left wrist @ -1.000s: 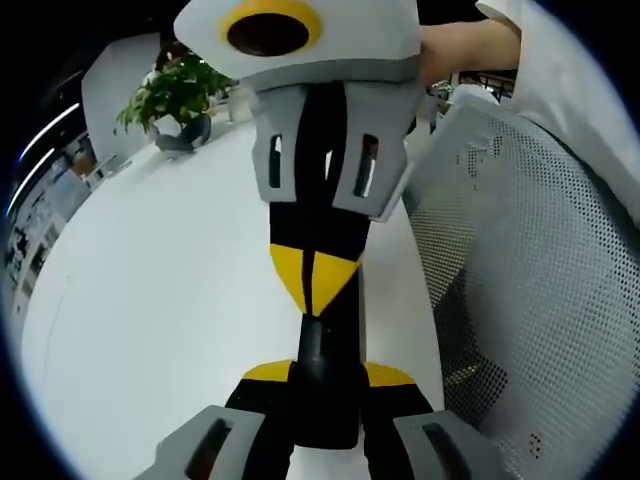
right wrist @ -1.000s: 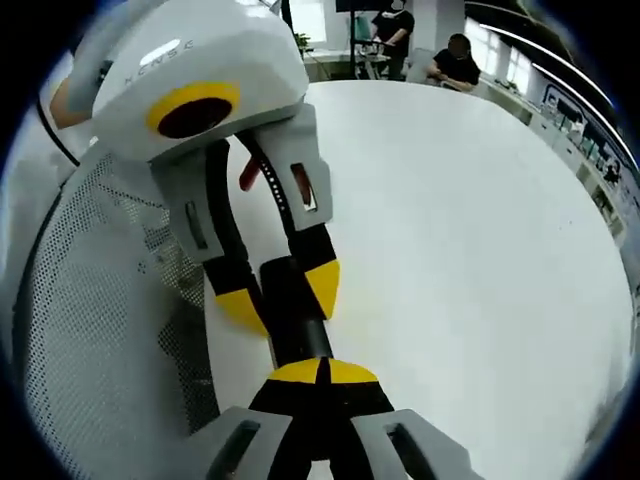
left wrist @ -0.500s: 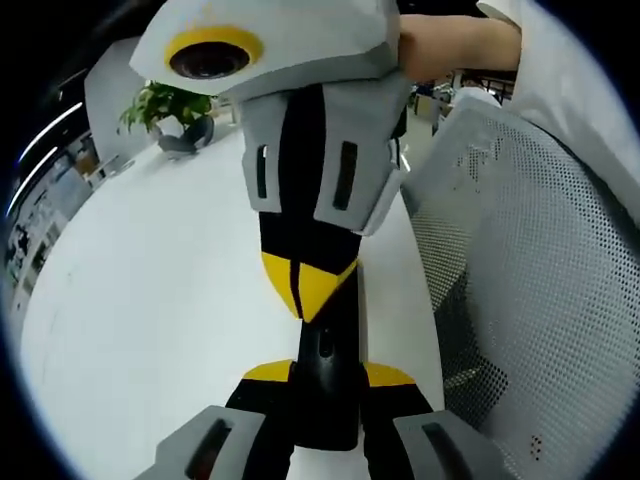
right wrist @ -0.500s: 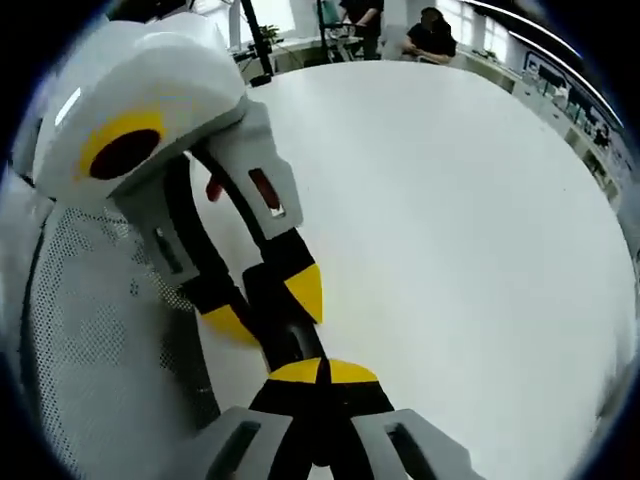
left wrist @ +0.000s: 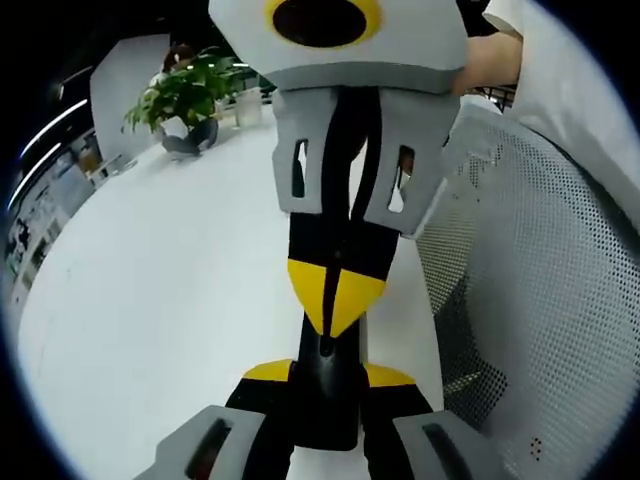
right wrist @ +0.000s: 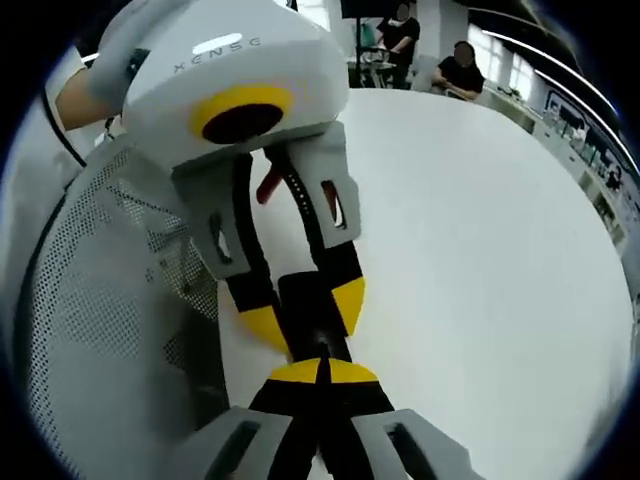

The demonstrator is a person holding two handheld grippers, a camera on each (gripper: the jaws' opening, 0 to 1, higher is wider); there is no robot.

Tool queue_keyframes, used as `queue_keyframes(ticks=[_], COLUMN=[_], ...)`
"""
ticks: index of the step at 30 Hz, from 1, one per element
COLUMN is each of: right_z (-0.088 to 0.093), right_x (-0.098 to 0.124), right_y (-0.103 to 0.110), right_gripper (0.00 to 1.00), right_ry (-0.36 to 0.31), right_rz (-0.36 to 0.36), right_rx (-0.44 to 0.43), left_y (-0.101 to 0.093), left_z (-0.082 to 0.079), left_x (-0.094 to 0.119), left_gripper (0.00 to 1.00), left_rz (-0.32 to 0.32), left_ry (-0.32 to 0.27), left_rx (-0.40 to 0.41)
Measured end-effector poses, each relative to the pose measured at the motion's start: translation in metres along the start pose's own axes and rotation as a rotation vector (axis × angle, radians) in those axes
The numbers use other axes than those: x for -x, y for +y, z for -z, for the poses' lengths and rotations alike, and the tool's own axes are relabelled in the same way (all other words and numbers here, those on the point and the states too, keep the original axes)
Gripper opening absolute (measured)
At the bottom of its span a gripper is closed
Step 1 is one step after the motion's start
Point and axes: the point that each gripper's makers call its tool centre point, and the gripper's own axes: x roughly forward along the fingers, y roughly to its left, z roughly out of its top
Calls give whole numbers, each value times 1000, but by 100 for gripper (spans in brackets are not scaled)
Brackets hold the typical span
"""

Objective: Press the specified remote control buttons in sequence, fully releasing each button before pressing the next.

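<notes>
A black remote (left wrist: 327, 412) is clamped between the yellow-tipped jaws of my left gripper (left wrist: 328, 373), which is shut on it. From the top of the left gripper view my right gripper (left wrist: 336, 302) comes down, jaws shut, its yellow tips resting on the remote's upper face. In the right gripper view my right gripper (right wrist: 320, 372) stands shut at the bottom, its tips against the remote (right wrist: 318, 338). The left gripper (right wrist: 306, 312) reaches in there from the upper left and grips the remote from both sides. The buttons are hidden.
A large white round table (left wrist: 170, 290) lies under both grippers. A white mesh chair back (left wrist: 540, 300) stands close beside them. A potted plant (left wrist: 185, 95) sits at the table's far edge. Seated people (right wrist: 462, 62) are at the back. A hand (left wrist: 485, 65) holds the right gripper.
The right gripper has swung from leaning left to straight above the remote, and its shut tips now sit slightly closer to the left jaws. The left gripper's hold is unchanged.
</notes>
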Motion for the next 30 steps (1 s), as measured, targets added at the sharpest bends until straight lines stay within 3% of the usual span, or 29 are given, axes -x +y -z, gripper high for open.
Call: queue_keyframes(ticks=[5, 11, 15, 24, 30], right_z=[2, 1, -2, -8, -8], right_x=[-1, -1, 0, -5, -6], right_y=[2, -1, 2, 2, 1], right_gripper=[0, 0, 0, 0, 0], right_ry=[17, 10, -57, -30, -23], right_rz=[34, 42, 55, 38, 42], right_rx=[56, 39, 108, 237, 204], left_y=[-1, -1, -1, -1, 0], left_z=[0, 0, 0, 0, 0], left_x=[1, 0, 0, 0, -1], left_gripper=[23, 23, 23, 23, 23], left_rz=[14, 20, 22, 21, 20], left_ry=[3, 13, 14, 2, -3], left_rx=[-9, -27, -26, -14, -13])
